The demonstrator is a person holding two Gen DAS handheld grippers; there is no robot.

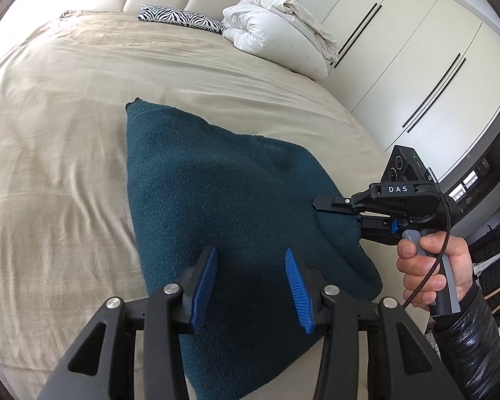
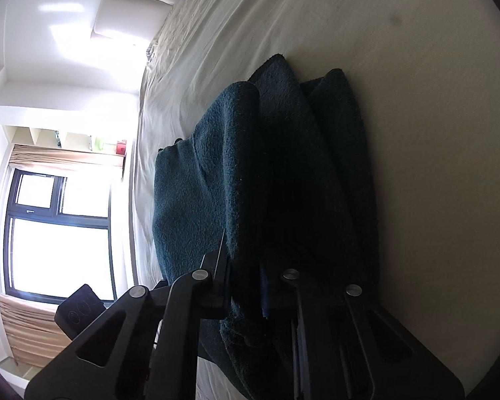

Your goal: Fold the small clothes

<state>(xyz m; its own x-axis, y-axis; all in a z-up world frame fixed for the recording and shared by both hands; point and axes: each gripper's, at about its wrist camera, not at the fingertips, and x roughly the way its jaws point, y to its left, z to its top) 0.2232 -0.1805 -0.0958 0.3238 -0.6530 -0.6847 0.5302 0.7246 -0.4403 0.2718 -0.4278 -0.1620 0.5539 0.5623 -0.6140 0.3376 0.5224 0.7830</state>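
The dark teal knit garment [image 1: 216, 193] lies across the middle of the frame on the beige bedsheet [image 1: 56, 106], already doubled into layers. At centre right the right gripper [image 1: 330, 208] has its fingers pinched on a bunched edge of the fabric; in its own view the pads are buried in folds, so the bite looks firm but I can't be sure how deep it goes. At the bottom the left gripper [image 1: 250, 276] hangs wide apart, holding nothing. A fold seems underway; next, the left should catch the near edge.
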